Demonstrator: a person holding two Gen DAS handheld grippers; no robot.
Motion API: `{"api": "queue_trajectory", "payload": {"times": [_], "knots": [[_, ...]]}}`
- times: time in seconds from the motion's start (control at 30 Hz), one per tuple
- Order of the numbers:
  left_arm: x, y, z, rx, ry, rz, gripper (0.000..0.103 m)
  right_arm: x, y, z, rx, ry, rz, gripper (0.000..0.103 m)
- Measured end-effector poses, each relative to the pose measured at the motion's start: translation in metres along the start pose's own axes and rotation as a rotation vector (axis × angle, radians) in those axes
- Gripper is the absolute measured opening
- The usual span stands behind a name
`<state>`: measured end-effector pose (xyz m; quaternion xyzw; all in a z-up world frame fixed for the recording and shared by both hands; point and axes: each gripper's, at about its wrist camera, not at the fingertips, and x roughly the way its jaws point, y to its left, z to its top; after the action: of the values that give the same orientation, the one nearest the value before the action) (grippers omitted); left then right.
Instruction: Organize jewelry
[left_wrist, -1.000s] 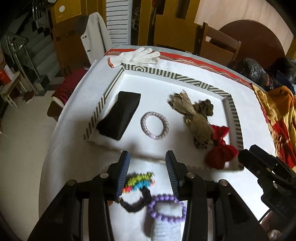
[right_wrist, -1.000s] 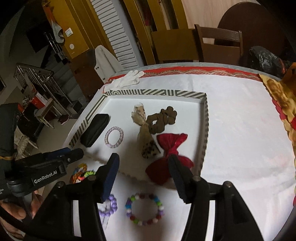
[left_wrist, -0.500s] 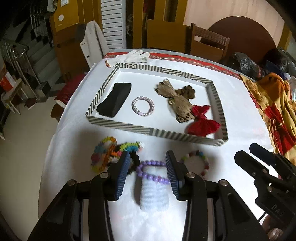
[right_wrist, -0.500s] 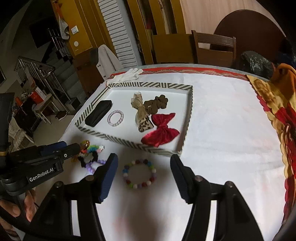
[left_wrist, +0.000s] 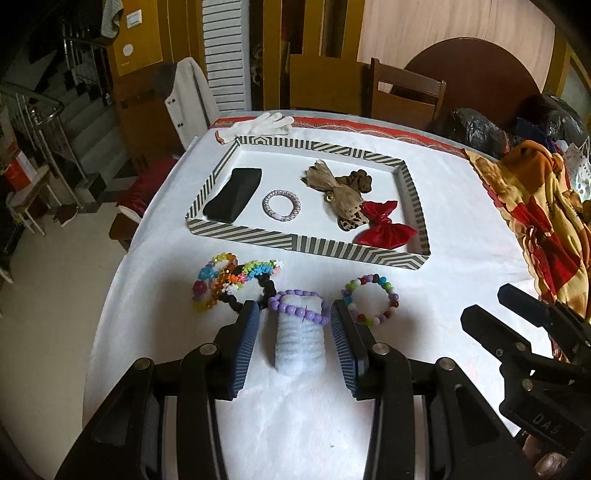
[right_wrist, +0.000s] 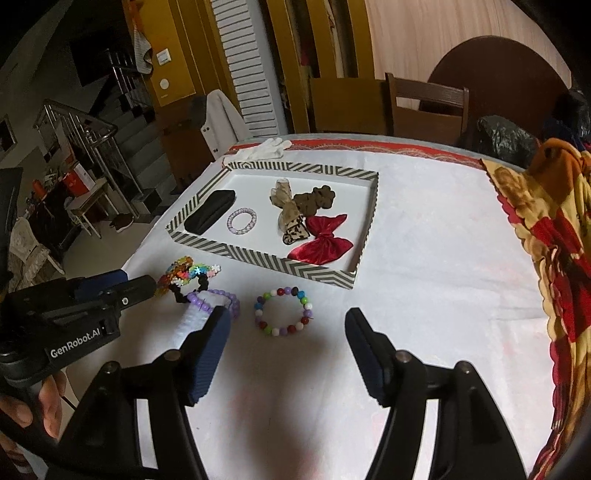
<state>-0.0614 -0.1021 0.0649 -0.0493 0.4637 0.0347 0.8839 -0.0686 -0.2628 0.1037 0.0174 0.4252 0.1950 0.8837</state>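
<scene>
A striped-rim tray (left_wrist: 306, 245) (right_wrist: 258, 258) holds a black case (left_wrist: 232, 199), a lilac bracelet (left_wrist: 281, 206), a brown scrunchie (left_wrist: 356, 181), a tan bow (left_wrist: 343, 197) and a red bow (left_wrist: 384, 229). In front of it lie a heap of colourful bracelets (left_wrist: 221, 280), a purple bead bracelet (left_wrist: 299, 306) on a pale ribbed roll (left_wrist: 299, 343), and a multicolour bead bracelet (left_wrist: 371, 299) (right_wrist: 284, 312). My left gripper (left_wrist: 293, 314) hovers open over the purple bracelet. My right gripper (right_wrist: 287, 317) hangs above the multicolour bracelet, its jaws opening, gripping nothing.
A white glove (left_wrist: 262, 123) lies behind the tray. An orange and red patterned cloth (left_wrist: 535, 206) drapes over the table's right side. Wooden chairs (left_wrist: 406, 92) stand at the far edge. The table's left edge drops to the floor.
Both grippers have pulled back from the tray toward the near side of the table and risen a little. The loose bracelets have come into full view. The right jaws have spread wider.
</scene>
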Motion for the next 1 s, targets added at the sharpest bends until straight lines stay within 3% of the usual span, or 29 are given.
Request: {"api": "queue_trajectory", "payload": {"times": [1.0], "knots": [[-0.019,0.002,-0.011,-0.001,-0.028,0.006,0.047,-0.011,0.011,-0.003,-0.042,0.001,0.030,0.069]]}}
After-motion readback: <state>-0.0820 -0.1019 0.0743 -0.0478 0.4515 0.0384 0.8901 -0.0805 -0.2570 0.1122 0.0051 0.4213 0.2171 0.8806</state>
